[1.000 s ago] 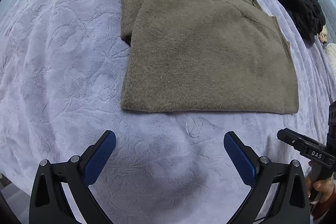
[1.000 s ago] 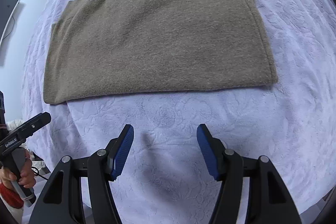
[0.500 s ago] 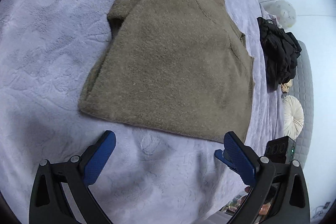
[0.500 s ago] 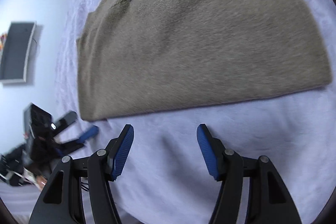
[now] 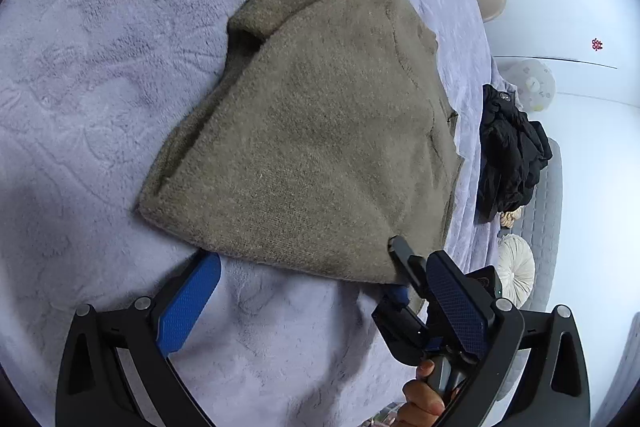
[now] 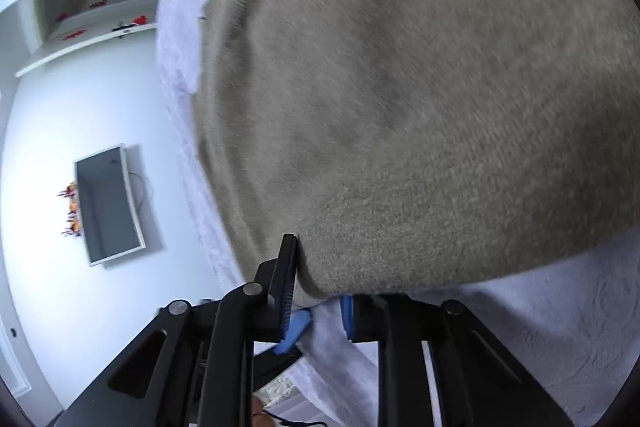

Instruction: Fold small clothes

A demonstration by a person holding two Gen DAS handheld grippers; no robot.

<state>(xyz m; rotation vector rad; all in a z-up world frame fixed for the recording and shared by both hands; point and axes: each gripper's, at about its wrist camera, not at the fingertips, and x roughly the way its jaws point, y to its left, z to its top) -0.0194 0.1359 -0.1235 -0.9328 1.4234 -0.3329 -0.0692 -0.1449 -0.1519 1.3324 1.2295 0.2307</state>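
While you worked the near hem, this was how things lay:

Sweater: your olive-brown sweater [image 5: 320, 131] lay flat on the lilac bedspread [image 5: 80, 67], already folded in along one side, with its long axis running away from you toward the neck end at the far side of the bed.

Near hem: that edge ran crosswise in front of both tools, and it was the line your coming move turned on.

Right gripper: your right gripper [image 6: 320, 301] sat at the hem's corner nearest the bed edge. One finger lay on top of the knit and the other was tucked beneath it, with cloth between them. The gap was narrow, but I could not tell whether you had fully clamped the cloth.

Left gripper: your left gripper [image 5: 320, 295] was spread wide with nothing in it. One blue pad [image 5: 188, 307] was just short of the hem, and the hem lay ahead of the fingers, not between them.

Nearer hand: I judge your right was the committed one. Your left needed to slide forward under the hem's other corner.

Elsewhere: a black garment [image 5: 508, 151] lay well apart at the far side of the bed.
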